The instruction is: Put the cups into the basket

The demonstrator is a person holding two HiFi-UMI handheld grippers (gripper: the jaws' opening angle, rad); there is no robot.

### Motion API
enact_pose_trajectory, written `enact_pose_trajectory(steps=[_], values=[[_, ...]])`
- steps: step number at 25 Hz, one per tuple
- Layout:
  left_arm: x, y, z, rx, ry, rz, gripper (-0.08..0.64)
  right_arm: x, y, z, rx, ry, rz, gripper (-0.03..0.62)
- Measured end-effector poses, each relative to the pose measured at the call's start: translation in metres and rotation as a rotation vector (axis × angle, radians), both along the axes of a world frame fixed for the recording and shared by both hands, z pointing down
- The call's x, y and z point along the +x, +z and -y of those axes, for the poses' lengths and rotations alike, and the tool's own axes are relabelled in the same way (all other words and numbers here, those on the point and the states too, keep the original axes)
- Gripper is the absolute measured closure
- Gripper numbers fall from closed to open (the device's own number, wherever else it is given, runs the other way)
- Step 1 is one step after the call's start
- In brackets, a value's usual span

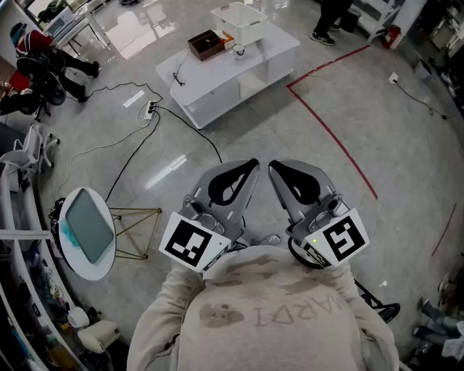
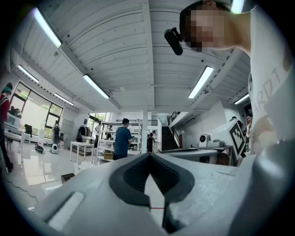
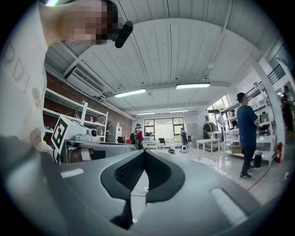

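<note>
Task not yet begun.
Your left tongs (image 1: 243,171) and right tongs (image 1: 284,171) are closed and empty; the basket (image 1: 243,27) sits far ahead on the tabletop (image 1: 206,72).

Matt plastic up close, gloss out on the floor.
Both shells, left gripper (image 1: 248,168) and right gripper (image 1: 278,171), read as smooth matt grey plastic, and the black pads (image 3: 126,173) lining the jaws show a fine ribbed, rubber-like texture. Behind the jaws, the sweatshirt (image 1: 268,319) is soft matt cloth, faintly mottled. The marker cube (image 1: 190,243) looks flat and printed, with no shine. Under and ahead of the jaws, the floor (image 1: 341,109) is polished grey and throws back light. Far ahead, the table (image 1: 210,80) is smooth white with a slight sheen, and the basket (image 1: 239,22) on it looks like white slatted plastic.
</note>
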State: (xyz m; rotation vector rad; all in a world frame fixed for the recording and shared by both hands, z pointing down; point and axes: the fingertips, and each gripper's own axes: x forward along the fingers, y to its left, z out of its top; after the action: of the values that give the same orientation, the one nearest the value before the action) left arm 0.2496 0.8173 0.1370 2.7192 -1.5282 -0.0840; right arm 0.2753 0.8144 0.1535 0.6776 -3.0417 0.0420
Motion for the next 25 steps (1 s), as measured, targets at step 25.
enact_pose_trajectory(steps=[25], values=[[-0.107,0.013,0.044,0.010,0.045,0.003,0.558,-0.086,0.007,0.043,-0.040,0.067,0.060,0.565]])
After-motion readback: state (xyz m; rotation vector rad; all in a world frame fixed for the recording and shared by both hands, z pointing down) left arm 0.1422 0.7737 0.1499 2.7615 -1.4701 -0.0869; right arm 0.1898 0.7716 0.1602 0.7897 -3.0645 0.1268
